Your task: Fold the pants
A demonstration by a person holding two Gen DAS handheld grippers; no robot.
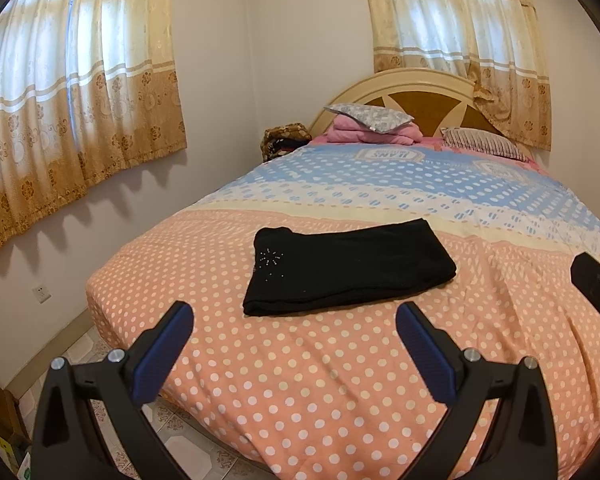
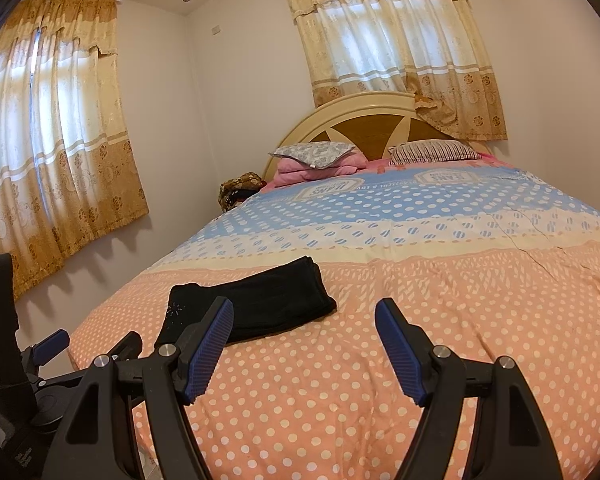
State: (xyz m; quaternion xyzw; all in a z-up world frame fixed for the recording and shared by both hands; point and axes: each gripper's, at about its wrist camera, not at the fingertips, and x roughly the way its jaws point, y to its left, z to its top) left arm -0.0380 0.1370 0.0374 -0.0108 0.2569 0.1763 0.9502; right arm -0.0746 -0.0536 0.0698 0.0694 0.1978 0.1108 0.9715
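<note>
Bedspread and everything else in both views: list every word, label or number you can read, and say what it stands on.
"HANS", upside down, in a badge printed on the blue band of the bedspread; the smaller lines around it are too blurred to read.
A second badge repeats the design; its letters are unclear.
The black pants carry a rhinestone starburst only, no text.

I see a bed under a polka-dot quilt (image 1: pixel 340 380) — peach near me, blue toward the arched headboard (image 1: pixel 416 92). A grey patterned pillow (image 1: pixel 368 116) sits on folded pink bedding (image 1: pixel 380 132), beside a striped pillow (image 1: pixel 480 142). Gold-bordered curtains (image 1: pixel 72 120) cover both windows — tiled floor (image 1: pixel 100 348) below.
</note>
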